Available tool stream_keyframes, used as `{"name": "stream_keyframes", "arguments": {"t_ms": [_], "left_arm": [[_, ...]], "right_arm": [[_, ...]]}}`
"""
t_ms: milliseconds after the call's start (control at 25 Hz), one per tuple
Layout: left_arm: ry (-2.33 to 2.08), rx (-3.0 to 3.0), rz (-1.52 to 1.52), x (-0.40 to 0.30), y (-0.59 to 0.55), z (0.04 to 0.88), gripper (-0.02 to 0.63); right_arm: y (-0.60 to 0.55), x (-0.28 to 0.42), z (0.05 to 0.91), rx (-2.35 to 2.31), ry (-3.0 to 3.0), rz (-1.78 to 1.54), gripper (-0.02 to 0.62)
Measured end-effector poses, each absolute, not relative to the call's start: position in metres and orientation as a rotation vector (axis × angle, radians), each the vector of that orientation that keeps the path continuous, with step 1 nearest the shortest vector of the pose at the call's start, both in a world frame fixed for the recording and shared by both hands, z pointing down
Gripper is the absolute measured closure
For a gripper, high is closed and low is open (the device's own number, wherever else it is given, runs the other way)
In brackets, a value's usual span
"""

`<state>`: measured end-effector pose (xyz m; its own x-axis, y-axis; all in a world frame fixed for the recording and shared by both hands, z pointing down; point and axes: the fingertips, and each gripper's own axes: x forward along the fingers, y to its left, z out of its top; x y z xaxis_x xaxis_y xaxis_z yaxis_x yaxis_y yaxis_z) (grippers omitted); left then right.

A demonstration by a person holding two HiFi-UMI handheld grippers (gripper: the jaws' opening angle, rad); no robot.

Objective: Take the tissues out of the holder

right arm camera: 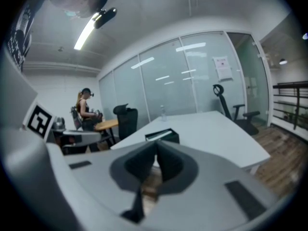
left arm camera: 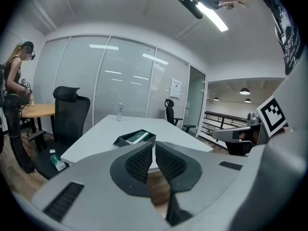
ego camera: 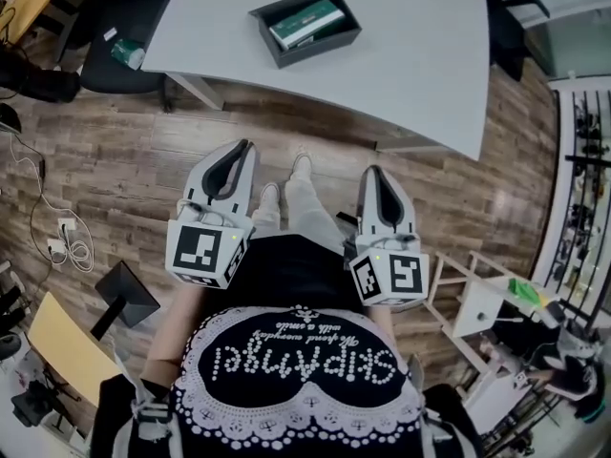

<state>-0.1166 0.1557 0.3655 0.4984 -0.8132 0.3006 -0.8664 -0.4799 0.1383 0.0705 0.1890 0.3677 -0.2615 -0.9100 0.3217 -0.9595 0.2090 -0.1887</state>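
A dark open holder (ego camera: 286, 46) stands on the white table (ego camera: 410, 55), with a green-and-white tissue pack (ego camera: 305, 23) lying inside it. The holder (left arm camera: 126, 139) also shows in the left gripper view, and as a dark box (right arm camera: 163, 136) in the right gripper view. Both grippers hang over the wooden floor, well short of the table. My left gripper (ego camera: 244, 147) is shut with nothing in it. My right gripper (ego camera: 373, 173) is shut and empty too. Both sets of jaws point toward the table.
A black office chair (left arm camera: 70, 117) stands at the table's left, with a small green pack (ego camera: 126, 53) on its seat. A clear bottle (left arm camera: 120, 110) stands at the table's far end. Another person (left arm camera: 14, 105) is by a wooden table at the far left. A white rack (ego camera: 477, 303) is at the right.
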Motion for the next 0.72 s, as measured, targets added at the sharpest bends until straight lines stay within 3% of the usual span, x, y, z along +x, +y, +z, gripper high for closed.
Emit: {"name": "stream_keyframes", "arguments": {"t_ms": [720], "left_arm": [[-1.609,2.407,0.223,-0.072,0.068,0.347,0.568]], "right_arm": [[0.081,0.135,0.359,1.715,-2.424,0.481,0.561]]}}
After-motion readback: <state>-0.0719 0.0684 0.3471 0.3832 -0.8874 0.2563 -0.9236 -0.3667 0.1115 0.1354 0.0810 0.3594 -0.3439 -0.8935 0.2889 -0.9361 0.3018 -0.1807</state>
